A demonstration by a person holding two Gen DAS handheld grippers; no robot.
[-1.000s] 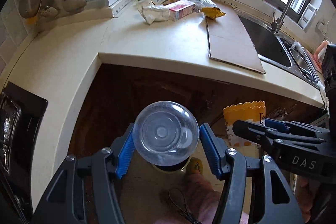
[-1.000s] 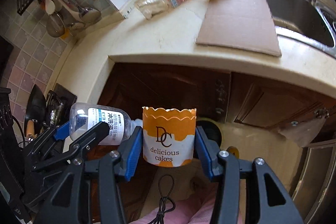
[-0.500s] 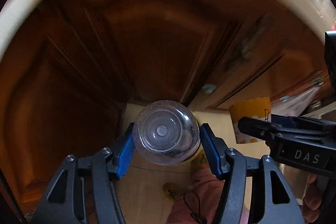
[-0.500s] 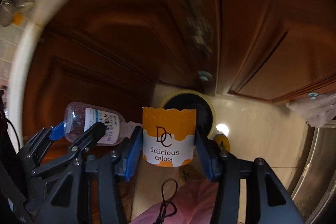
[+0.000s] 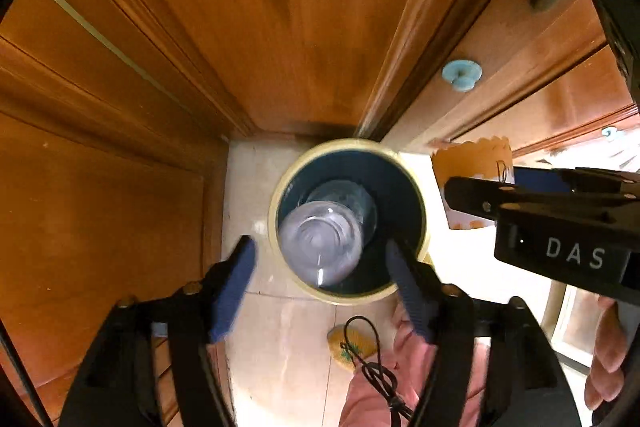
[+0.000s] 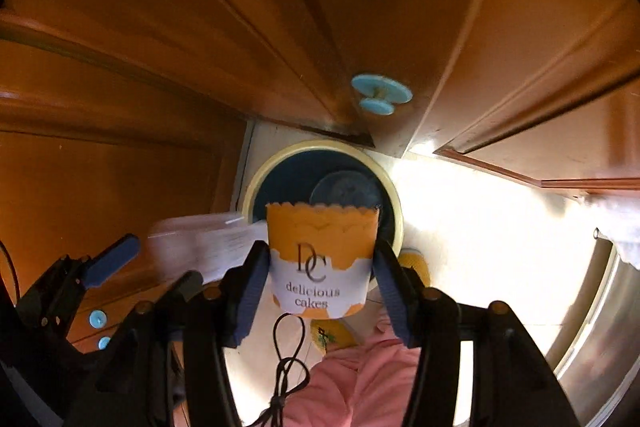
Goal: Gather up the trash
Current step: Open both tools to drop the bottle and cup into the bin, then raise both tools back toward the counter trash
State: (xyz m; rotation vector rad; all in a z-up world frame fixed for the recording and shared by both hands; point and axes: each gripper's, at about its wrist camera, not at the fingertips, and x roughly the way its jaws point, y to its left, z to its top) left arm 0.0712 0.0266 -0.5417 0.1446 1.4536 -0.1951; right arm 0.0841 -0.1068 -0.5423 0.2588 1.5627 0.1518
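Left gripper (image 5: 320, 275): black frame, ribbed blue pads, fingers spread wide; the jaws have just been opening. The clear plastic bottle (image 5: 322, 243) sits between them but touches neither pad, gaps showing on both sides. Bottle is smooth, round-bodied, motion-blurred; its round base faces the left wrist camera, long axis running straight away from the lens, neck end toward the trash bin (image 5: 276, 203). It lies over the bin's mouth, partly inside the rim as seen from here.

Right gripper (image 6: 320, 275): same black frame and blue pads, jaws also just opening. The paper cake cup (image 6: 322, 259) stands upright between them, open scalloped rim away from the camera. The pads lie right along its sides; whether they press on it I cannot tell. Cup is stiff paper, orange above, white below, printed "DC delicious cakes", slightly tapered cylinder. It hangs just on the near side of the bin, its rim overlapping the bin's mouth.

Bin: round, pale cream rim, dark blue-green inside, standing on light glossy floor tiles (image 5: 280, 347).

Behind the bin: warm brown wooden cabinet doors (image 5: 280, 7), smooth panelled, meeting in a corner; a pale blue round knob (image 6: 380, 95) above and just right of the bin.
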